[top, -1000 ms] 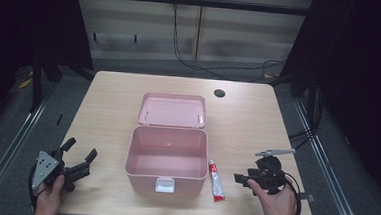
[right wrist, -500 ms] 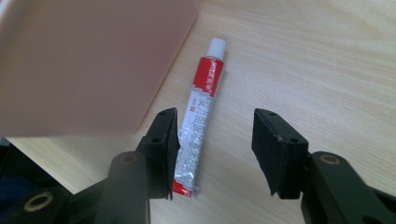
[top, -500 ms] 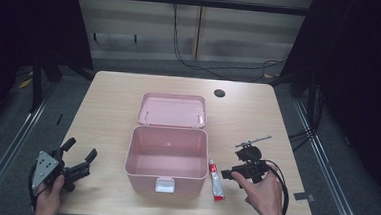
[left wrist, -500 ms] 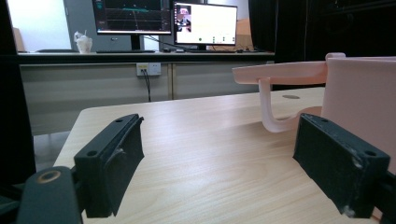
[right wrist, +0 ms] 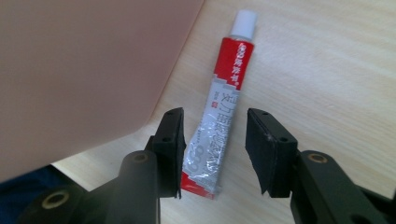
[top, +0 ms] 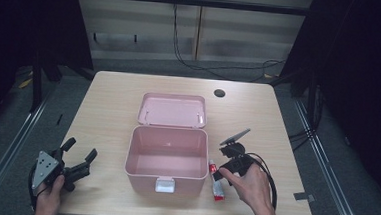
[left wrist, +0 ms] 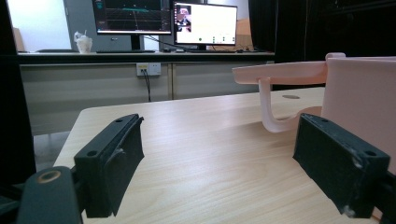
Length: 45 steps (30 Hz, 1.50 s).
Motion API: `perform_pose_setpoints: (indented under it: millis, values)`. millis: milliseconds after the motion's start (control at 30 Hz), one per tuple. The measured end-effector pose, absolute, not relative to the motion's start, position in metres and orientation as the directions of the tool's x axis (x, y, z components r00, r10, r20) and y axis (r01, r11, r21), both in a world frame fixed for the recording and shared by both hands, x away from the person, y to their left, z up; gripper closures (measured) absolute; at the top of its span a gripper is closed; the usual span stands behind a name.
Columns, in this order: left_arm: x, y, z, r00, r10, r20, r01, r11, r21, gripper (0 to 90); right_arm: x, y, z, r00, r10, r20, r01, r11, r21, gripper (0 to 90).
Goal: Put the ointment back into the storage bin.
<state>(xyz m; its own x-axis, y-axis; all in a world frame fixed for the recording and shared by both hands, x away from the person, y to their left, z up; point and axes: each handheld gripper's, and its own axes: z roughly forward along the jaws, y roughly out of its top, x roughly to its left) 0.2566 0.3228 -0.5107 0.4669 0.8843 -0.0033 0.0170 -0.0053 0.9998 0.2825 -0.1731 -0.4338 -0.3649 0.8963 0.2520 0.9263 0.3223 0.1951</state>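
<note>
1. Red and silver, the tube point(right wrist: 219, 116) of paste lies flat on the desk point(top: 108, 112) near its front edge, just beside the right wall of the pink box point(top: 167, 158), with its white cap pointing toward the back edge.
2. Your right gripper point(top: 218, 175) sits low over the crimped end of that tube; its jaws have just been closing and now straddle the tube, one on each side. In the right gripper view a gap shows at the right pad, so nothing is pinched yet.
3. Your right hand point(top: 251, 187) rests on the desk toward the front right corner, with the gripper's cable looping around it.
4. Your left gripper point(top: 75, 161) stays near the front left corner, jaws spread wide with nothing but bare wood between them. In the left gripper view the box wall stands just past the right jaw.
5. Farther back, the box sits open at the middle of the desk, its lid point(top: 172, 109) folded back flat toward the back edge.
6. Beyond the lid, a dark round hole point(top: 219, 93) marks the desk near the back edge, right of centre.
</note>
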Motion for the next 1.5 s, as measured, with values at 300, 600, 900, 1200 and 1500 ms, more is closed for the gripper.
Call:
perform_pose_setpoints:
  millis: [300, 600, 900, 1200, 1500]
  values:
    - [0.257, 0.323, -0.511, 0.467, 0.884, -0.003, 0.017, -0.005, 1.0, 15.5, 0.296, -0.165, -0.444, -0.34, 0.91, 0.237, 0.94, 0.317, 0.128, 64.1]
    - [0.257, 0.323, -0.511, 0.467, 0.884, -0.004, 0.016, -0.004, 1.0, 15.5, 0.299, -0.161, -0.45, -0.342, 0.916, 0.211, 0.939, 0.327, 0.104, 64.6]
    - [0.257, 0.323, -0.511, 0.467, 0.884, -0.003, 0.017, -0.005, 1.0, 15.5, 0.302, -0.158, -0.457, -0.321, 0.924, 0.206, 0.947, 0.31, 0.086, 65.8]
    - [0.257, 0.323, -0.511, 0.467, 0.884, -0.003, 0.016, -0.005, 1.0, 15.5, 0.303, -0.153, -0.462, -0.312, 0.934, 0.175, 0.95, 0.306, 0.061, 67.1]
    - [0.257, 0.323, -0.511, 0.467, 0.884, -0.003, 0.016, -0.005, 1.0, 15.5, 0.303, -0.149, -0.466, -0.327, 0.935, 0.141, 0.945, 0.324, 0.042, 70.5]
